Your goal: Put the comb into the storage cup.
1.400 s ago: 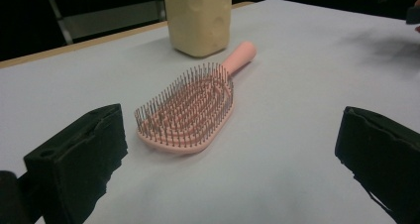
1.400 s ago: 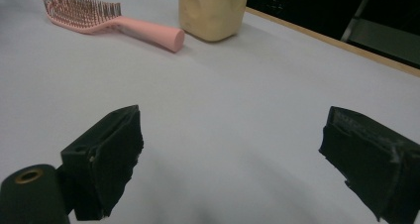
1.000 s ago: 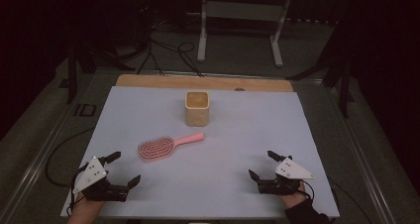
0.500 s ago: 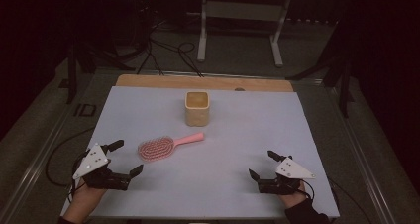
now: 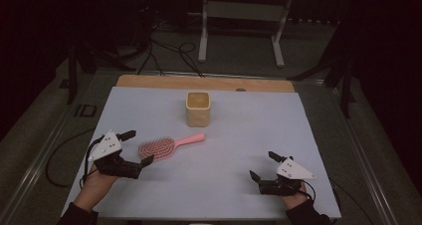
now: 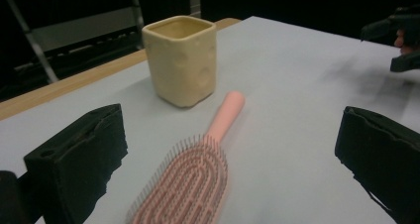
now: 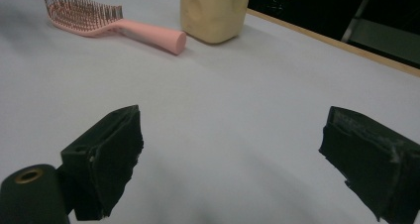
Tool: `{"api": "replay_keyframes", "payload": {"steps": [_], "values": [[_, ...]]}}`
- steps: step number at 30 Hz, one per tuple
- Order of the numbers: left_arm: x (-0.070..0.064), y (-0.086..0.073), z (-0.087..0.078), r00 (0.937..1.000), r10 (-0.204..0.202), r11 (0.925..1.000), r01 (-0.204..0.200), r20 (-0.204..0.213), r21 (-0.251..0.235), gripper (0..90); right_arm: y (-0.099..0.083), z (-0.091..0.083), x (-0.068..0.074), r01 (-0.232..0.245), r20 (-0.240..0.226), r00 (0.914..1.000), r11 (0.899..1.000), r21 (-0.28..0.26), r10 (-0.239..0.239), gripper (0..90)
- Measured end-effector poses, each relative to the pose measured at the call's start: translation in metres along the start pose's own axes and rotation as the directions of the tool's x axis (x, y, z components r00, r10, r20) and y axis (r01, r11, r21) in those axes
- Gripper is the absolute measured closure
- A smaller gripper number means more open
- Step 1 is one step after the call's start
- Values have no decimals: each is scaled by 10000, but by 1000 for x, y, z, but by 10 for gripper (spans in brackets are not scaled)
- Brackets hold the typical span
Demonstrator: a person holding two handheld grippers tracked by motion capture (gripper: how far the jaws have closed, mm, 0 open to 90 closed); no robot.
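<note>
High view has your left gripper [image 5: 133,148], jaws apart, just left of the pink hairbrush [image 5: 166,145] lying near the yellow cup [image 5: 198,108]; close carelessly and bristles may skid it away, while your right gripper [image 5: 263,167] waits apart.

I am looking along my right hand-held gripper [image 7: 230,159], and its two black jaws are standing wide apart with nothing between them, only the pale counter [image 7: 233,110] showing through the gap. Far ahead at the upper left a pink hairbrush [image 7: 106,18] is lying on the counter, bristles pointing up, its handle reaching toward the right. Just beyond the handle's end a cream square cup [image 7: 214,11] is sitting upright, its top cut off by the edge of my view; I cannot tell whether handle and cup are touching. A wooden strip [image 7: 337,43] is running along the counter's far edge at the right, with darkness behind it
</note>
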State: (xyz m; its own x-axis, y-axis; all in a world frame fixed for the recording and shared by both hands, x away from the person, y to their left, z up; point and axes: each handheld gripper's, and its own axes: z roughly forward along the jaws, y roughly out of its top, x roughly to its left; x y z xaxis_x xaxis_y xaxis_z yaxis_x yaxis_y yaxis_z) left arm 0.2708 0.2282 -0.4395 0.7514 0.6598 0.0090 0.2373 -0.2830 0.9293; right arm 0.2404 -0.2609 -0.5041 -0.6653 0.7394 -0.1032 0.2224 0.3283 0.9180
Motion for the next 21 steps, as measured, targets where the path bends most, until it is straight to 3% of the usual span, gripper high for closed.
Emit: {"api": "replay_keyframes", "payload": {"steps": [10, 12, 15, 18, 21], "values": [[0, 19, 21, 9995, 32, 9991, -46, 322, 433, 0, 0, 0, 0, -38, -80, 10000, 10000, -41, 37, 85], [0, 21, 25, 9996, 171, 9989, -180, 227, 442, 0, 0, 0, 0, -58, -100, 9999, 10000, -77, 57, 85], [0, 24, 32, 9995, -33, 9984, 15, 323, 568, 0, 0, 0, 0, -62, -108, 9999, 10000, -67, 61, 85], [-2, 27, 40, 9999, 22, 9973, -31, 128, 730, 0, 0, 0, 0, -67, -121, 9999, 9999, -87, 66, 85], [-3, 30, 47, 9989, -247, 9965, 214, 395, 810, 0, 0, 1, 0, -74, -151, 9999, 10000, -65, 73, 85]]}}
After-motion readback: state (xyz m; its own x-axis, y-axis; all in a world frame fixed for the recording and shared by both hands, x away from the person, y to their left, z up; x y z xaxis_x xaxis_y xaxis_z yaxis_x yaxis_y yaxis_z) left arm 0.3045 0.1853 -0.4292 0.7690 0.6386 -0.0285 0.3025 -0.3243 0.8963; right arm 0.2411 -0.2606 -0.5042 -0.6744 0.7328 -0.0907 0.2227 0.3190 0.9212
